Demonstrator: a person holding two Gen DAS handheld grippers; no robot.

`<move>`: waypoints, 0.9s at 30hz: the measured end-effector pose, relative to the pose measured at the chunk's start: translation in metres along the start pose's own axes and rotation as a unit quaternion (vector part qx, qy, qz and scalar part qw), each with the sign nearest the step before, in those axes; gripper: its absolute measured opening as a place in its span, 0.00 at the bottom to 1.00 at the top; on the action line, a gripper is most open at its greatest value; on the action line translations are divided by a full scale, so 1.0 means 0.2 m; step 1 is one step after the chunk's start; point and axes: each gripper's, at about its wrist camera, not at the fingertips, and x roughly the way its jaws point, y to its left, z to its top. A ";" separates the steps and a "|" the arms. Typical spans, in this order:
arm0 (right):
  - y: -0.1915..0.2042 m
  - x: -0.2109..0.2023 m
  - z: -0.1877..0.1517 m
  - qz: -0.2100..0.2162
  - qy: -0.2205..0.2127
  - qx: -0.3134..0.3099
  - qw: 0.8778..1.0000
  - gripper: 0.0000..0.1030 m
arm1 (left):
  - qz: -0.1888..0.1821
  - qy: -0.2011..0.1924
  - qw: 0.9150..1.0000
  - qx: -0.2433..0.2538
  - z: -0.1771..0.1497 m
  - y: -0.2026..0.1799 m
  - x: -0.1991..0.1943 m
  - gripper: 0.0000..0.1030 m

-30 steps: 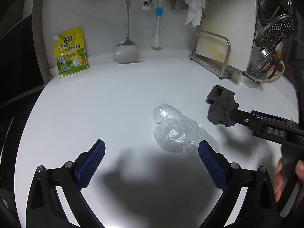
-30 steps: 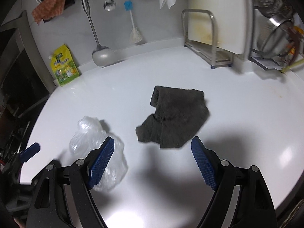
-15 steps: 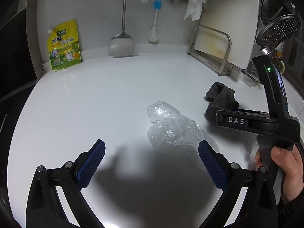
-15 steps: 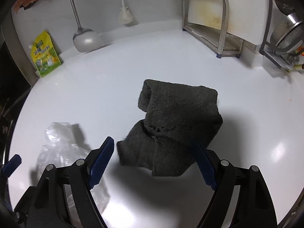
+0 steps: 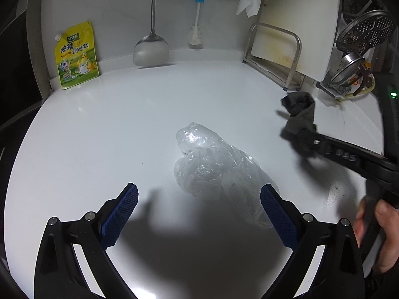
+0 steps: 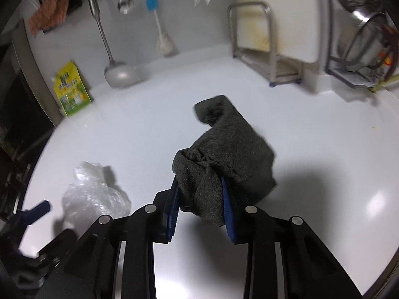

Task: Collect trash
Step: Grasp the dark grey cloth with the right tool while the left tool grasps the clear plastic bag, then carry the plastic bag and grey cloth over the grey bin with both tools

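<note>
The right gripper (image 6: 200, 206) has just been closing, and its blue pads now pinch a bunched fold of a dark grey cloth (image 6: 232, 154); the rest of the cloth trails forward onto the white tabletop (image 6: 324, 149). The left gripper (image 5: 199, 214) hovers with its jaws wide apart, nothing between the pads. A crumpled clear plastic bag (image 5: 214, 172) lies on the tabletop just ahead of it, its near end beside the right-hand pad. In the left wrist view, the right gripper reaches in from the right edge, gripped by a person's hand (image 5: 379, 234), with the cloth at its tip. Along the back wall stand a yellow seasoning pouch (image 5: 76, 56), a hanging metal spatula (image 5: 150, 49), and a blue-topped brush (image 5: 197, 20). A metal rack (image 5: 274, 57) holding a white cutting board (image 5: 299, 25) sits at the back right.
</note>
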 end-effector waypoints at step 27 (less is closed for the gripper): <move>-0.11 -0.26 -0.16 0.054 -0.033 0.040 0.997 0.29 | 0.004 0.036 0.999 -0.002 0.04 -0.15 0.14 0.16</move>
